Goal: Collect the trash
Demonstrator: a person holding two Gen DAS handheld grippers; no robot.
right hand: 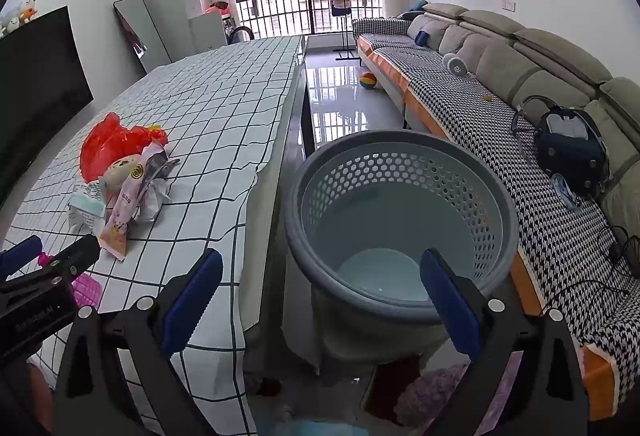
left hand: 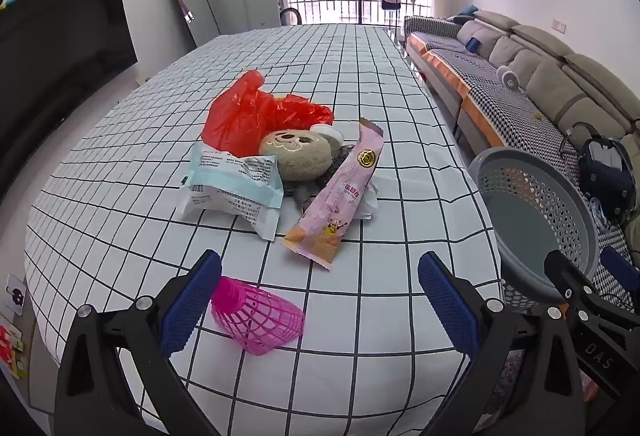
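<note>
A pile of trash lies mid-table: a red plastic bag [left hand: 256, 115], a white-blue wrapper [left hand: 232, 187], a pink snack wrapper [left hand: 340, 195], a round beige bun-like item [left hand: 296, 155] and crumpled paper [left hand: 370, 199]. A pink plastic shuttlecock [left hand: 256, 316] lies close in front, by my left gripper's left finger. My left gripper [left hand: 320, 300] is open and empty above the table's near edge. My right gripper [right hand: 320, 296] is open and empty over the empty grey perforated basket [right hand: 400, 195], which stands beside the table. The pile also shows in the right wrist view [right hand: 120, 171].
The table [left hand: 400, 75] has a white grid-pattern cloth. A long sofa [right hand: 500, 83] with a dark bag [right hand: 572, 147] runs along the right. A TV [left hand: 60, 27] is at left. A ball [right hand: 368, 80] lies on the floor.
</note>
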